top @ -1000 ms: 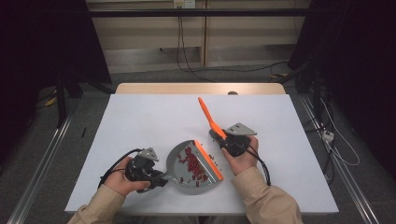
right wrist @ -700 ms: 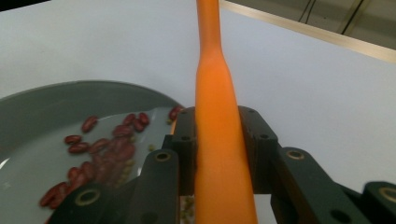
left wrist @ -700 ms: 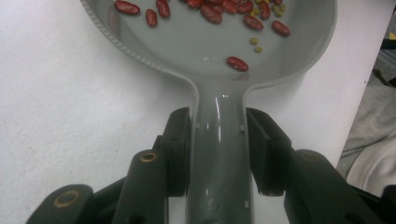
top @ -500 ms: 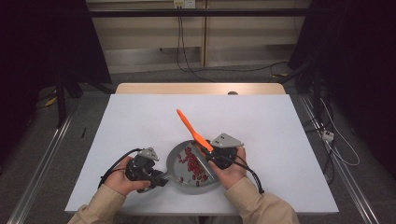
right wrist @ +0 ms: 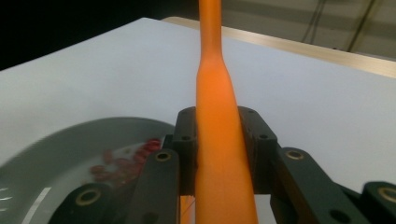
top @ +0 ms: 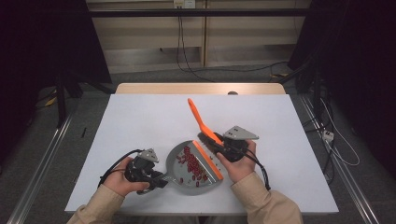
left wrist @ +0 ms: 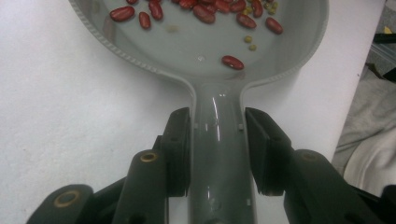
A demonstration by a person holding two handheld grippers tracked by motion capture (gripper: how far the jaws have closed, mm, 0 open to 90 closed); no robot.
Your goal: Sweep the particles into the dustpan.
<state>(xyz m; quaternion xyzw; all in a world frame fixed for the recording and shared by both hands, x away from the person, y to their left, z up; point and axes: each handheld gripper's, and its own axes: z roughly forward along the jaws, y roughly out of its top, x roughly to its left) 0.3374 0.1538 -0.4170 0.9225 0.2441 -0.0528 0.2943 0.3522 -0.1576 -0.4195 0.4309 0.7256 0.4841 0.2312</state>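
Observation:
A grey dustpan (top: 187, 175) lies at the table's near middle with several red beans (top: 191, 163) in it and an orange lip (top: 208, 161) along its right edge. My left gripper (top: 158, 179) is shut on the dustpan's handle (left wrist: 218, 154), its pads pressing both sides; beans (left wrist: 201, 11) lie in the pan ahead. My right gripper (top: 218, 144) is shut on the orange handle (top: 198, 116) of a small brush, just right of the pan's lip. In the right gripper view the orange handle (right wrist: 217, 93) rises between the jaws, with the dustpan (right wrist: 56, 154) and beans (right wrist: 121, 163) at lower left.
The white tabletop (top: 140, 121) stretches around the pan, with a wooden edge (top: 201, 88) at its far side. Cables (top: 187, 42) hang beyond the table, and metal rails (top: 42, 168) run along the floor at both sides.
The right gripper swung the brush left over the pan's mouth, then drew back right and slightly up. The left gripper and the dustpan stayed put.

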